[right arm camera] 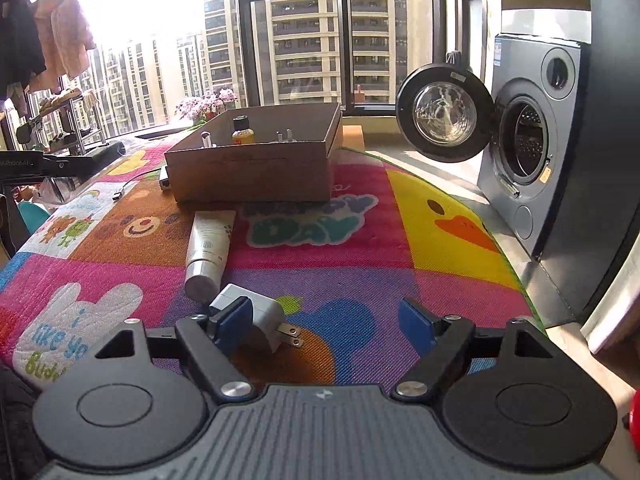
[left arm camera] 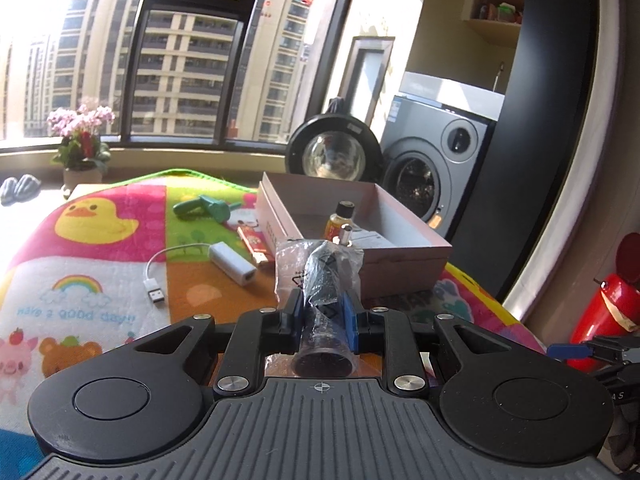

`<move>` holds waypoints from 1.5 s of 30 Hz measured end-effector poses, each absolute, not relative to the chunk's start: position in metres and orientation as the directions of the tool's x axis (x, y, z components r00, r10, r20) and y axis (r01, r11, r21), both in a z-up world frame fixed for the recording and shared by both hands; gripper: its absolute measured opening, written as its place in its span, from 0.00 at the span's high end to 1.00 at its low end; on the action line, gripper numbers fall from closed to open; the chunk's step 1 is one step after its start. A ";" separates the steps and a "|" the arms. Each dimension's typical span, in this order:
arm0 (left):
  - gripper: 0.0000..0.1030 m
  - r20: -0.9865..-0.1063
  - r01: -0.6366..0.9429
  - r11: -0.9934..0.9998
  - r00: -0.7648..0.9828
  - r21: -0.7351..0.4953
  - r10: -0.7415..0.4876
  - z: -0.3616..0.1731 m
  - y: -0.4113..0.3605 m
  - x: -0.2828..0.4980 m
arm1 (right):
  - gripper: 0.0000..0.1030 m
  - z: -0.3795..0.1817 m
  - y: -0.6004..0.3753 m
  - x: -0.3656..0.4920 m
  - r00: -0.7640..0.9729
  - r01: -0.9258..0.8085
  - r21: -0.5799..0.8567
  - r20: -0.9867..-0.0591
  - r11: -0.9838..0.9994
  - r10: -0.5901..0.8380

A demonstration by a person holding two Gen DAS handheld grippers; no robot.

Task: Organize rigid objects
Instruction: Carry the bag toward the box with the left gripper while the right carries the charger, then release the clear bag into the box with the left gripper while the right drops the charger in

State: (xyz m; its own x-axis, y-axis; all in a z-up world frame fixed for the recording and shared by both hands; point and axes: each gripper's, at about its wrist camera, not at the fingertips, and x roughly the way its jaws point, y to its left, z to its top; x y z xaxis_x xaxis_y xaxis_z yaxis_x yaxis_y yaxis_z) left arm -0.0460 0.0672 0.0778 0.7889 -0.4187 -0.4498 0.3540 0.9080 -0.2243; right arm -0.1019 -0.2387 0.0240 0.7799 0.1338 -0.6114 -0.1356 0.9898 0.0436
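My left gripper is shut on a black cylinder in a clear plastic bag, held above the colourful mat in front of the open cardboard box. The box holds a small yellow bottle and a metal-capped item. My right gripper is open, low over the mat. A white plug charger lies between its fingers, against the left finger. A white tube lies just beyond. The box stands farther back.
On the mat lie a white USB adapter with cable, a red flat item and a green toy tool. A washing machine with its door open stands right. A flower pot sits by the window.
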 end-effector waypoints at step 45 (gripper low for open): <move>0.76 -0.551 -0.001 0.932 0.806 -0.362 -0.214 0.050 0.094 0.102 | 0.28 0.064 -0.191 0.045 0.823 -0.199 -0.080 -0.555 0.977 0.122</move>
